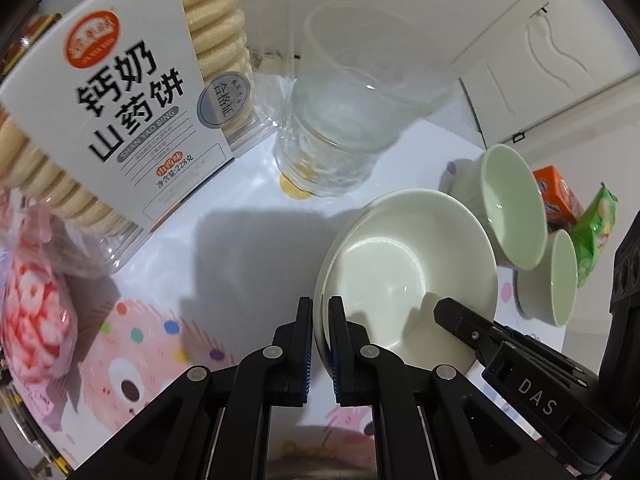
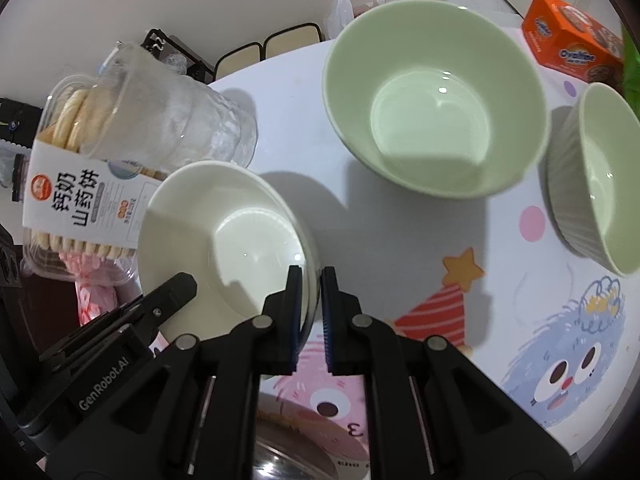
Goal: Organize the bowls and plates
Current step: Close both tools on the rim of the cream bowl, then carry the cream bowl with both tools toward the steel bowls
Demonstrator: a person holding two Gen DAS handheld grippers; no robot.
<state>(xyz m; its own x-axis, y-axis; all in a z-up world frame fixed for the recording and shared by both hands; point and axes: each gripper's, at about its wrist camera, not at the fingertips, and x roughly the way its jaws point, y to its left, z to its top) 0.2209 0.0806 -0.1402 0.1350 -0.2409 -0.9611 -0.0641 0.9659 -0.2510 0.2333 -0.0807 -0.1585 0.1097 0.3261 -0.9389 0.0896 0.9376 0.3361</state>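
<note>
A white deep plate [image 1: 400, 248] [image 2: 224, 220], with a second rim showing under it, is held from both sides over the cartoon tablecloth [image 2: 400, 240]. My left gripper [image 1: 320, 304] is shut on its left rim, and my right gripper [image 2: 308, 274] is shut on the opposite rim. Each gripper also shows in the other's view, reaching over the plate's edge. A large pale green bowl [image 1: 512, 208] [image 2: 432, 112] stands just beyond the plate. A second green bowl with a ribbed grey outside [image 1: 556, 276] [image 2: 600, 184] stands to its right.
A clear glass jug [image 1: 336, 120] [image 2: 172, 112] stands close behind the plate. Beside it is a tub of biscuits [image 1: 120, 100] [image 2: 72, 200] and a pink snack bag [image 1: 36, 312]. An orange box [image 1: 556, 192] [image 2: 572, 36] and a green packet [image 1: 596, 232] lie behind the bowls.
</note>
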